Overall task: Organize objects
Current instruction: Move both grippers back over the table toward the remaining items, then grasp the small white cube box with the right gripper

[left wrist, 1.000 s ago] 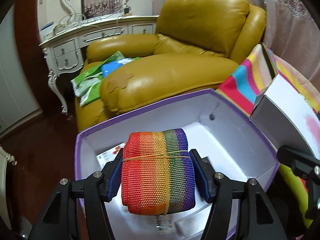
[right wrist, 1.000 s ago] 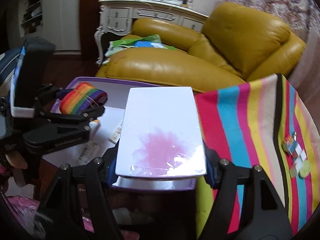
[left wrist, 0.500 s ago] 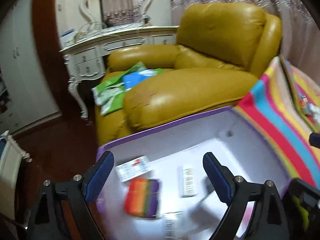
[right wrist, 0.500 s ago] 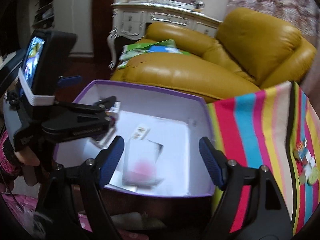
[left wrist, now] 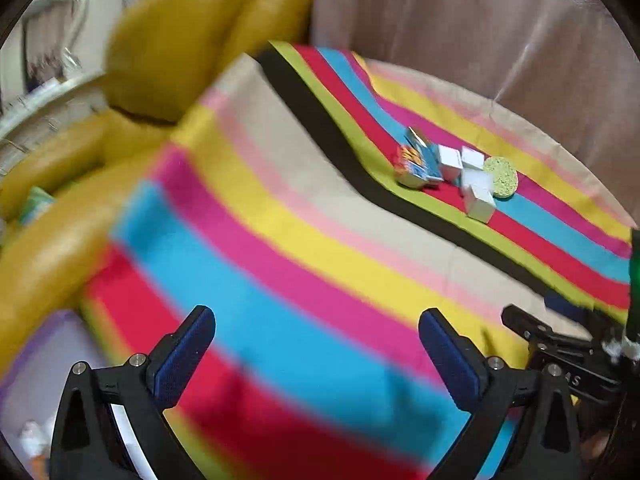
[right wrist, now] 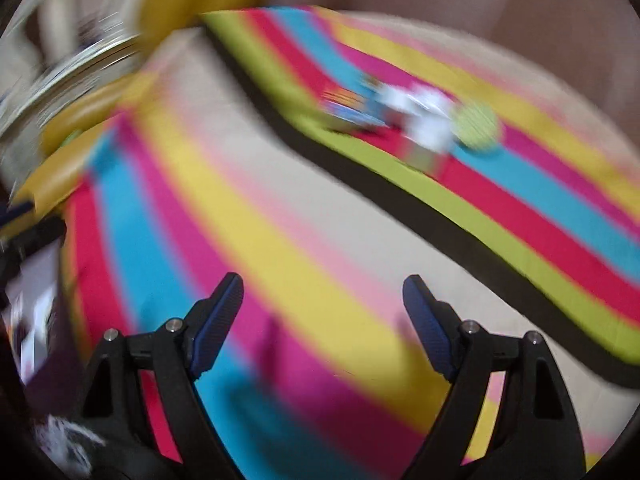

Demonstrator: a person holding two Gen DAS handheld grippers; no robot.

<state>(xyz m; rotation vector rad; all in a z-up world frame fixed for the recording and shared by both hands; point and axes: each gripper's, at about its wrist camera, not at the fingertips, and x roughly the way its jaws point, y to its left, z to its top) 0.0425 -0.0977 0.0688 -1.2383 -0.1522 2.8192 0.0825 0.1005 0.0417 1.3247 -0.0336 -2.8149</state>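
Clutter of small items [left wrist: 456,168] lies ahead and to the right of both tools on the striped cloth [left wrist: 280,280], well apart; I judge the right tool [right wrist: 322,320] nearer. Left tool [left wrist: 316,356] empty, jaws opening, near full; right also opening w/ nothing between. Purple box [left wrist: 44,344] at lower left, contents too blurred to tell
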